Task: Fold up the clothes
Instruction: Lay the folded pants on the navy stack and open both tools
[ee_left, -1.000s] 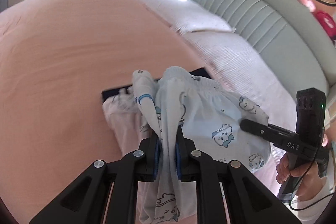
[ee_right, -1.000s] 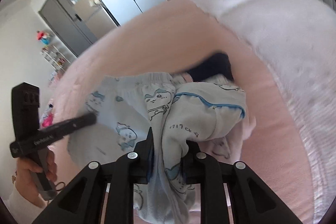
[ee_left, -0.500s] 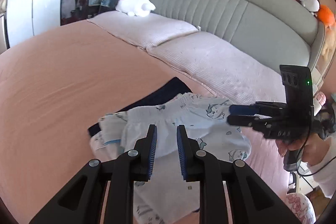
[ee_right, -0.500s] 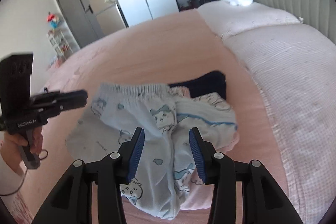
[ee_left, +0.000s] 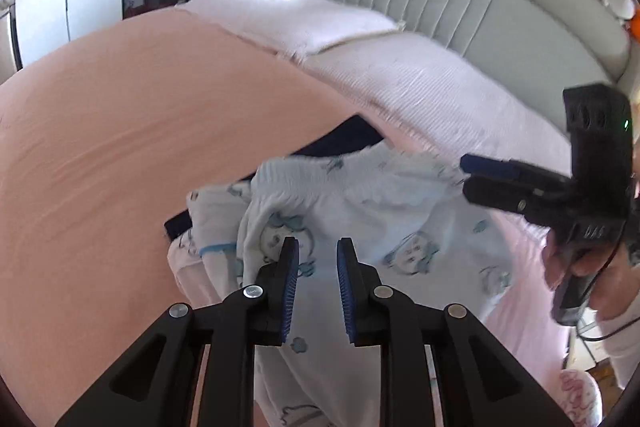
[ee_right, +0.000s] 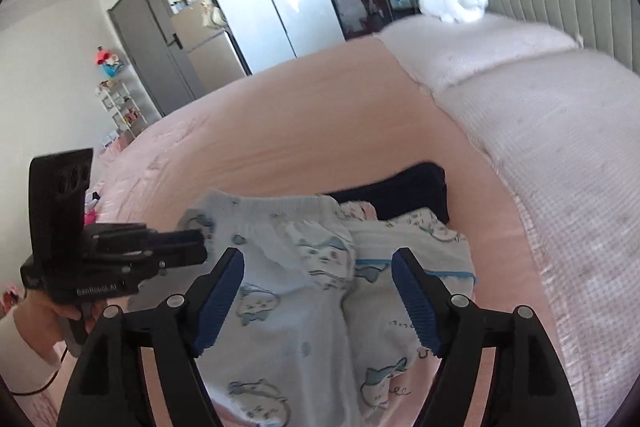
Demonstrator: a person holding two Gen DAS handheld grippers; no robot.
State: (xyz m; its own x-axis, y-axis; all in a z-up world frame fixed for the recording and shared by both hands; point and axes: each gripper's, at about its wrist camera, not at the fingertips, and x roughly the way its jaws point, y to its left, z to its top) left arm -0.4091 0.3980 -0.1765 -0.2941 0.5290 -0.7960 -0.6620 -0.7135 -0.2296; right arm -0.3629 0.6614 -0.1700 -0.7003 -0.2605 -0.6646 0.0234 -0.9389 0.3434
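Releasing step: blue printed pyjama trousers (ee_right: 288, 291) heaped on pink bedspread (ee_right: 304, 131), over dark garment (ee_right: 404, 187). Right gripper (ee_right: 318, 303) spread, jaws just opening, nothing pinched; left gripper (ee_left: 317, 277) narrowly parted, empty. Advice: regrip waistband corners, pull flat

1. Grippers: 2. The left gripper (ee_left: 317, 285) and the right gripper (ee_right: 318, 301).
2. Hands in view: 2, one per grip: right hand (ee_left: 580, 263), left hand (ee_right: 70, 311).
3. Pale blue cartoon-print garments in the heap: at least 2: elastic-waist trousers (ee_right: 280, 267) and a blue-trimmed piece (ee_right: 416, 259). Exact count unclear.
4. Dark navy garment (ee_right: 412, 187) beneath: 1.
5. Pillows: 2, far pillow (ee_right: 472, 47), near pillow (ee_right: 560, 131).
6. White plush toy (ee_right: 454, 1): 1.
7. Grey padded headboard (ee_left: 460, 11): 1.
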